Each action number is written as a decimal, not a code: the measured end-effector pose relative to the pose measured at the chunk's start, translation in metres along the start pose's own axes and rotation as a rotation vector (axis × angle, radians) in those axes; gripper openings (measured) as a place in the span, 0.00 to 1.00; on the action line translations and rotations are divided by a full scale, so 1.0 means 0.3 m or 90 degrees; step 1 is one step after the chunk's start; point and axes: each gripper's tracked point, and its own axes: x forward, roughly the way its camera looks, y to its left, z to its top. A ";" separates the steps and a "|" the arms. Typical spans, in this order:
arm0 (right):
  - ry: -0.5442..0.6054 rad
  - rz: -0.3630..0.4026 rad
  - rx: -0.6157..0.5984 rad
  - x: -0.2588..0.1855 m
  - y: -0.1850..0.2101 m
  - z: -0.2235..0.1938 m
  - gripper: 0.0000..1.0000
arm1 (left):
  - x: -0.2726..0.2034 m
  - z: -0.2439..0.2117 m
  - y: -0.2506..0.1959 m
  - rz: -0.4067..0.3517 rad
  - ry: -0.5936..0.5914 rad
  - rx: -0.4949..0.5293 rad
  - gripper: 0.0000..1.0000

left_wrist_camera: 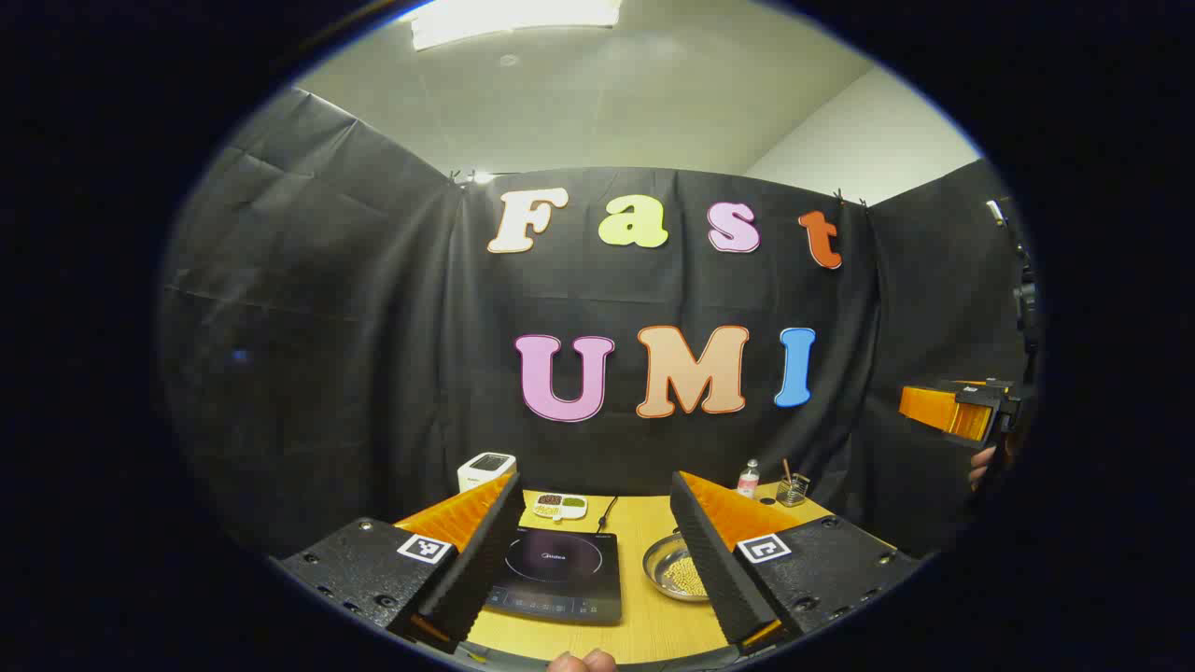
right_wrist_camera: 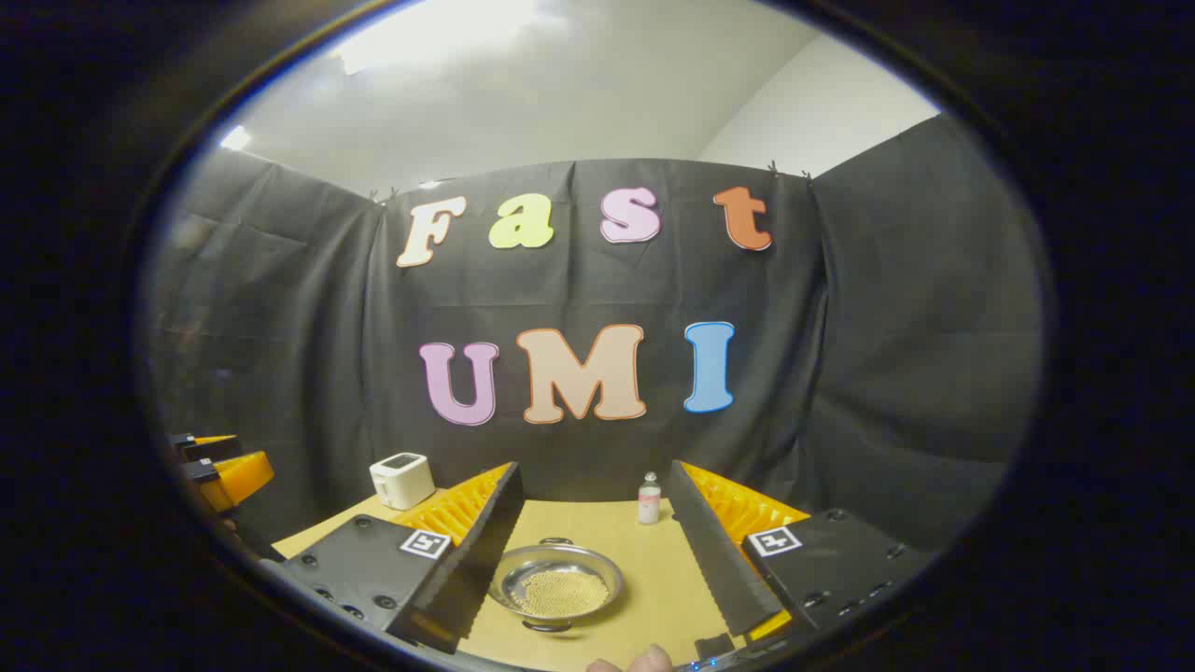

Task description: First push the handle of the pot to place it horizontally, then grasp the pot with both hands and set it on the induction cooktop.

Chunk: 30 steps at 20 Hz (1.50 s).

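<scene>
A shallow metal pot [left_wrist_camera: 677, 569] holding yellow grains sits on the wooden table [left_wrist_camera: 644, 616], just right of the black induction cooktop [left_wrist_camera: 558, 571]. In the right gripper view the pot [right_wrist_camera: 555, 588] lies straight ahead, with one small loop handle at its far rim [right_wrist_camera: 557, 540] and one at its near rim [right_wrist_camera: 546, 626]. My left gripper [left_wrist_camera: 596, 478] is open above the table's near side, its fingers framing the cooktop and pot. My right gripper [right_wrist_camera: 595, 467] is open too, held above and short of the pot. Each gripper also appears at the edge of the other's view, the right gripper [left_wrist_camera: 952, 411] and the left gripper [right_wrist_camera: 224, 471].
At the back of the table stand a white box-shaped device [left_wrist_camera: 486, 469], a small divided dish [left_wrist_camera: 560, 505], a little bottle [left_wrist_camera: 748, 478] and a glass jar with a stick [left_wrist_camera: 792, 489]. The cooktop's cable [left_wrist_camera: 607, 511] runs to the back. Black cloth walls close in three sides.
</scene>
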 end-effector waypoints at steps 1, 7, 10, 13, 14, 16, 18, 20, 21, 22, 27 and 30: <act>-0.001 0.000 0.000 0.004 0.002 0.001 0.97 | 0.006 0.005 -0.004 -0.001 -0.002 0.001 0.92; 0.007 0.006 -0.010 0.030 0.006 -0.017 0.97 | 0.032 0.011 -0.015 -0.003 -0.007 0.006 0.92; 0.012 0.007 -0.009 0.046 0.008 -0.026 0.97 | 0.040 0.006 -0.003 0.001 -0.005 0.002 0.95; 0.018 0.011 -0.007 0.055 0.020 -0.034 0.97 | 0.050 0.002 0.013 0.007 -0.006 -0.002 0.92; 0.019 0.012 -0.008 0.064 0.031 -0.036 0.98 | 0.051 0.000 0.017 0.008 -0.007 -0.003 0.96; 0.023 0.017 -0.008 0.068 0.048 -0.046 0.99 | 0.052 0.001 0.029 0.010 -0.008 -0.001 0.93; 0.029 0.023 -0.008 0.084 0.071 -0.057 0.97 | 0.054 -0.001 0.038 0.012 -0.009 -0.002 0.95; 0.032 0.025 -0.010 0.093 0.090 -0.061 0.97 | 0.060 -0.005 0.045 0.013 -0.008 -0.003 0.92; 0.034 0.028 -0.011 0.098 0.100 -0.066 0.97 | 0.065 -0.012 0.052 0.013 -0.005 -0.005 0.92; 0.040 0.031 -0.013 0.102 0.113 -0.079 0.99 | 0.064 -0.018 0.061 0.014 -0.003 -0.006 0.92; 0.090 0.048 -0.032 0.132 0.176 -0.168 0.81 | 0.086 -0.052 0.110 0.022 0.006 -0.021 0.92; 0.123 0.062 -0.046 0.155 0.208 -0.234 0.47 | 0.101 -0.078 0.140 0.037 0.021 -0.025 0.93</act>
